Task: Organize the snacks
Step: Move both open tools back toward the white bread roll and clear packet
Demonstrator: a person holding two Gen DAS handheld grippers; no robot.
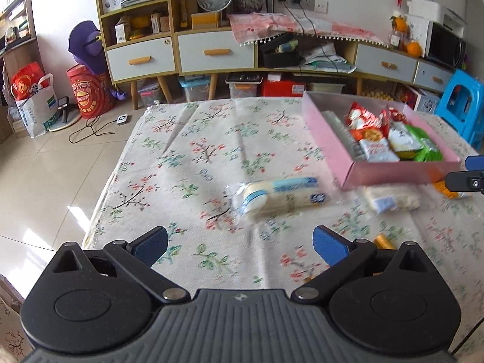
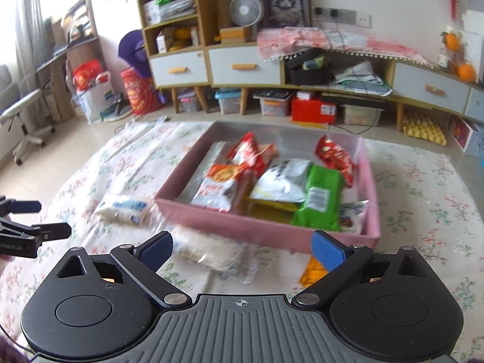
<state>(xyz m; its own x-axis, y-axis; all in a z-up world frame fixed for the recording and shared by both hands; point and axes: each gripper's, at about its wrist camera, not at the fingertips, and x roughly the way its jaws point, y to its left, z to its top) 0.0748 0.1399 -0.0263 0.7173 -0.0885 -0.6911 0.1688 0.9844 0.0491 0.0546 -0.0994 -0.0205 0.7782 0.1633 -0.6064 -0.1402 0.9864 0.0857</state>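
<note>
A pink box (image 1: 390, 178) (image 2: 211, 216) holds several snack packets, among them a green one (image 2: 320, 199) and a white one (image 2: 284, 178). Outside it on the floral cloth lie a white and blue rice-cracker pack (image 1: 278, 195) (image 2: 124, 208), a second pale pack (image 1: 390, 201) (image 2: 211, 251) and a small orange packet (image 2: 311, 272) (image 1: 384, 240). My left gripper (image 1: 240, 246) is open and empty, just short of the white and blue pack. My right gripper (image 2: 242, 249) is open and empty over the pale pack, in front of the box.
The floral cloth (image 1: 193, 157) covers the table, whose left edge drops to a tiled floor (image 1: 45, 187). Wooden cabinets (image 1: 193, 51) with drawers stand behind. A blue stool (image 1: 462, 103) is at the far right. The left gripper shows at the right view's left edge (image 2: 30, 227).
</note>
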